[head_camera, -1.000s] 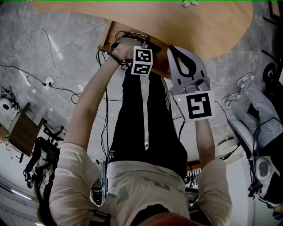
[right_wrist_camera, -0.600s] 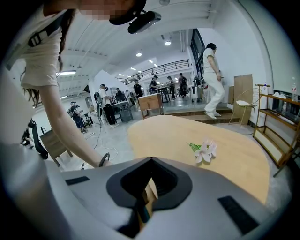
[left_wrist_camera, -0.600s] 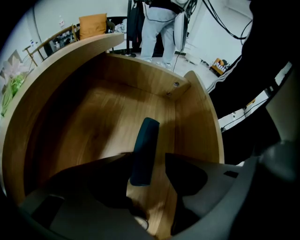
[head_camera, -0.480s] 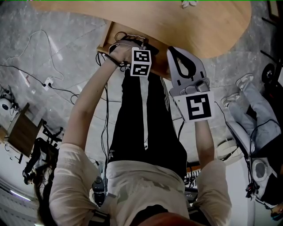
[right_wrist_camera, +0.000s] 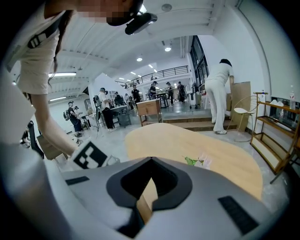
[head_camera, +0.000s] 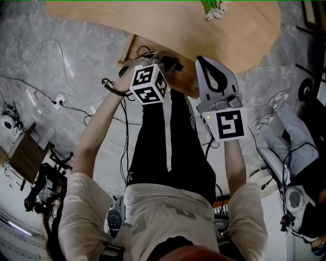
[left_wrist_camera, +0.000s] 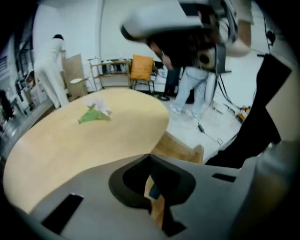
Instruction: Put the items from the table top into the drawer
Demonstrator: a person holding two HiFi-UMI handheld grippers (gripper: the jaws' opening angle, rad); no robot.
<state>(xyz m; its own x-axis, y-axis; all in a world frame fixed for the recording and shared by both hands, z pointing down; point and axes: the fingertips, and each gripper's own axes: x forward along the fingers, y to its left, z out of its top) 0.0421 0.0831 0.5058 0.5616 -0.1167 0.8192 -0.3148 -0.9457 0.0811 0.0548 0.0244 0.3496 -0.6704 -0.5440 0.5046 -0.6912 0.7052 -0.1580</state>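
Note:
A green and white packet (head_camera: 214, 7) lies on the far part of the rounded wooden table (head_camera: 244, 35). It also shows in the left gripper view as the packet (left_wrist_camera: 93, 114) and in the right gripper view as the packet (right_wrist_camera: 198, 161). Below the table's near edge the wooden drawer (head_camera: 184, 80) stands pulled out. My left gripper (head_camera: 170, 61) hangs over the drawer, its marker cube (head_camera: 148, 84) tilted. The left gripper (left_wrist_camera: 151, 157) is shut with nothing in it, and the drawer wall (left_wrist_camera: 180, 147) shows past it. My right gripper (head_camera: 201, 60) hovers beside the drawer, and this right gripper (right_wrist_camera: 151, 161) is shut and holds nothing.
Cables (head_camera: 56, 76) and a power strip lie on the grey floor at the left. A person's legs in light trousers (head_camera: 285, 127) are at the right. Beyond the table stand a person in white (right_wrist_camera: 220, 93), a wooden shelf (right_wrist_camera: 276, 136) and chairs.
My left gripper has lifted up out of the drawer and rolled, so its marker cube now faces differently. The right gripper has risen slightly. The packet on the table has come into view.

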